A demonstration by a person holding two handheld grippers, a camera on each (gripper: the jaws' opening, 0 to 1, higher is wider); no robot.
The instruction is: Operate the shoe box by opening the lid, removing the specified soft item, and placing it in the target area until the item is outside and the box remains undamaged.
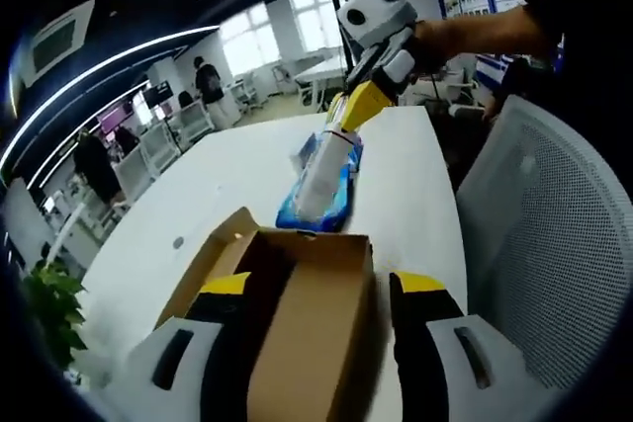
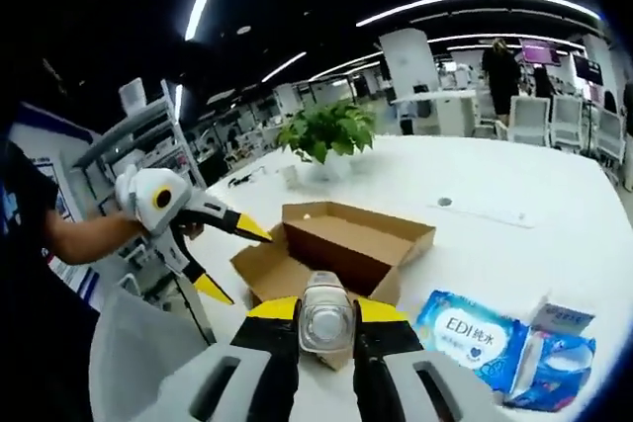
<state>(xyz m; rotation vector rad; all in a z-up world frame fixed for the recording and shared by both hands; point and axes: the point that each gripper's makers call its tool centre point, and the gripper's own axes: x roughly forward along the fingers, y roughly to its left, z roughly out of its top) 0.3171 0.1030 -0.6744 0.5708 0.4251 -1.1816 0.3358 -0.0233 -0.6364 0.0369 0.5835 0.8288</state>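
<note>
We see a white tabletop (image 2: 514, 195) carrying the open box (image 2: 341, 244), lid flapped aside. Left claw (image 1: 321, 308) spread wide astride the box wall. Right claw (image 2: 325, 328) clamps a soft pack (image 2: 325, 321) above blue wipes (image 2: 473, 333).
</note>
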